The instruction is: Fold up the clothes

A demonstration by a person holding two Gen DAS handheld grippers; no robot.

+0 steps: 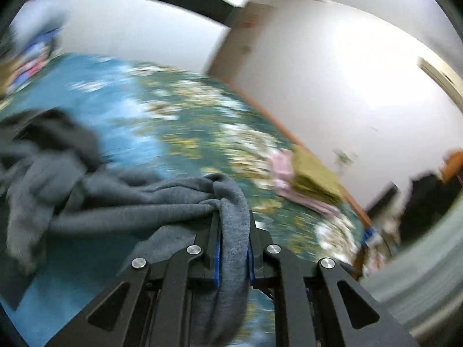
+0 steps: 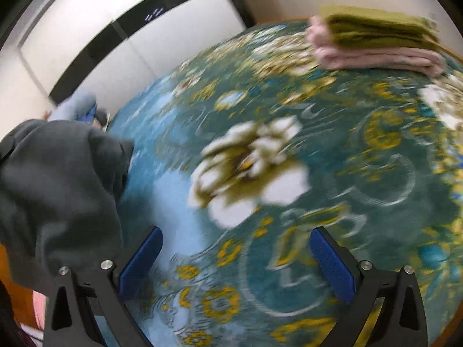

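A grey garment (image 1: 121,199) lies bunched on the teal flowered blanket (image 1: 185,110). My left gripper (image 1: 233,231) is shut on a fold of this grey garment, which hangs down between the blue pads. The rest of the cloth trails to the left. In the right wrist view the grey garment (image 2: 58,185) hangs at the left, beside the left finger. My right gripper (image 2: 235,248) is open and empty above the blanket (image 2: 361,173). Both views are blurred by motion.
A folded stack, an olive green piece on a pink one (image 2: 376,43), lies at the blanket's far edge by the wall; it also shows in the left wrist view (image 1: 306,179). Blue and white items (image 1: 31,52) lie at the far left.
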